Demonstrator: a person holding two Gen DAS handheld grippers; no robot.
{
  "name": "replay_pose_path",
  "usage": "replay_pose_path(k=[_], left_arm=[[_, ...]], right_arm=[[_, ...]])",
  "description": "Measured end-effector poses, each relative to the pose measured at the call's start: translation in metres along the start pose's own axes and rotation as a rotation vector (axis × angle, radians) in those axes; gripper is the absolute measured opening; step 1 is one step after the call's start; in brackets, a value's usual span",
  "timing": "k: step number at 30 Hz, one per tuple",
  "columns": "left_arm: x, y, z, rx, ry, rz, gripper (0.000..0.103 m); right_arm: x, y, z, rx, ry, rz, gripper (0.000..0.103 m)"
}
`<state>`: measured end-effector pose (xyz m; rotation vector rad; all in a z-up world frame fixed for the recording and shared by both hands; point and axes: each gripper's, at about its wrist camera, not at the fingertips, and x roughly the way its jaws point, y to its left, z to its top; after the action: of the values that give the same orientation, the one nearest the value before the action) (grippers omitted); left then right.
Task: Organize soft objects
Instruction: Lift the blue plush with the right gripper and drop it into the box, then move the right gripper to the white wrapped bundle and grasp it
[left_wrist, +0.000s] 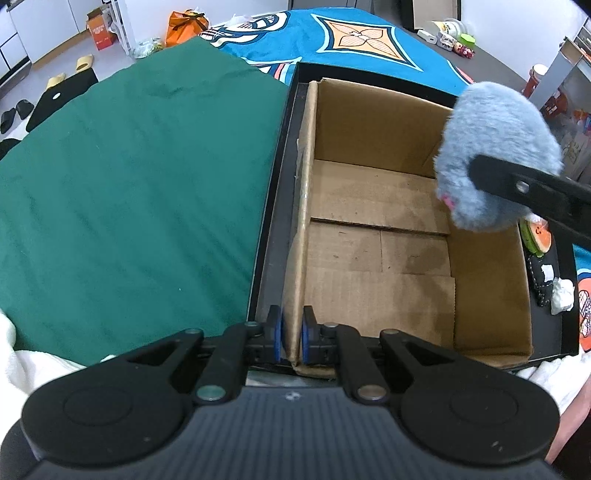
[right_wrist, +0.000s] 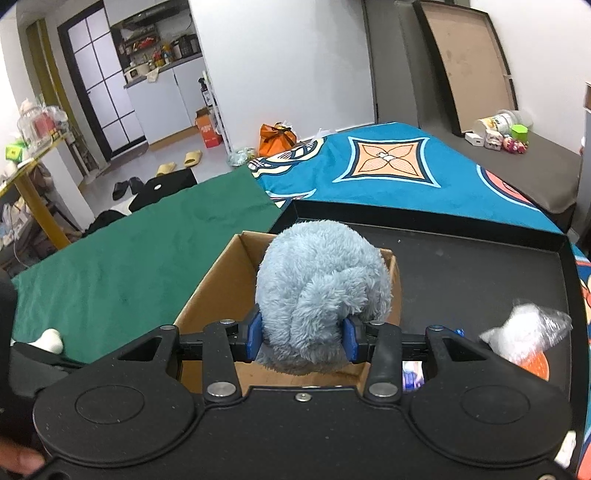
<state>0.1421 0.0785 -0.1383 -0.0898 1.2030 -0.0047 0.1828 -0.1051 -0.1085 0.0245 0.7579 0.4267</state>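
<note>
An open cardboard box (left_wrist: 491, 291) stands in a black tray (left_wrist: 275, 206); its inside holds nothing. My left gripper (left_wrist: 291, 334) is shut on the box's near left wall. My right gripper (right_wrist: 302, 338) is shut on a fluffy blue plush toy (right_wrist: 321, 291) and holds it above the box (right_wrist: 218, 288). In the left wrist view the plush (left_wrist: 495, 155) hangs over the box's right wall, with a right gripper finger (left_wrist: 517, 184) across it.
The tray (right_wrist: 480, 266) lies on a bed with a green cloth (left_wrist: 140, 177) and a teal patterned blanket (right_wrist: 406, 173). Small soft items (left_wrist: 543, 254) and a white wad (left_wrist: 563, 295) lie in the tray right of the box. A white bagged item (right_wrist: 524, 332) lies near my right gripper.
</note>
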Motion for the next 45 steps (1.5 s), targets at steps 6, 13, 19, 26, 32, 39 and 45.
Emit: replay_pose_path(k=[6,13,19,26,32,39,45], left_arm=[[0.002,0.004,0.003,-0.017,0.013,-0.01,0.01],[0.003,0.004,0.004,-0.022,0.017,-0.015,0.011],[-0.001,0.001,0.002,-0.004,-0.002,0.003,0.011],[-0.011,-0.005,-0.004,-0.002,-0.052,0.045,0.023],[-0.021,-0.014,-0.004,0.03,-0.109,0.093,0.044],[-0.029,-0.028,-0.008,0.094,-0.175,0.152,0.065],[-0.032,-0.042,-0.008,0.148,-0.201,0.189,0.083]], right_arm=[[0.004,0.003,0.003,-0.005,0.002,-0.004,0.049],[-0.009,-0.011,-0.006,0.043,0.004,-0.003,0.049],[-0.031,-0.026,-0.017,0.081,-0.007,-0.02,0.049],[-0.044,-0.052,-0.033,0.138,-0.009,-0.067,0.051],[-0.047,-0.072,-0.05,0.201,-0.012,-0.083,0.056],[-0.047,-0.093,-0.066,0.249,-0.025,-0.112,0.063],[-0.049,-0.109,-0.085,0.307,-0.027,-0.191,0.072]])
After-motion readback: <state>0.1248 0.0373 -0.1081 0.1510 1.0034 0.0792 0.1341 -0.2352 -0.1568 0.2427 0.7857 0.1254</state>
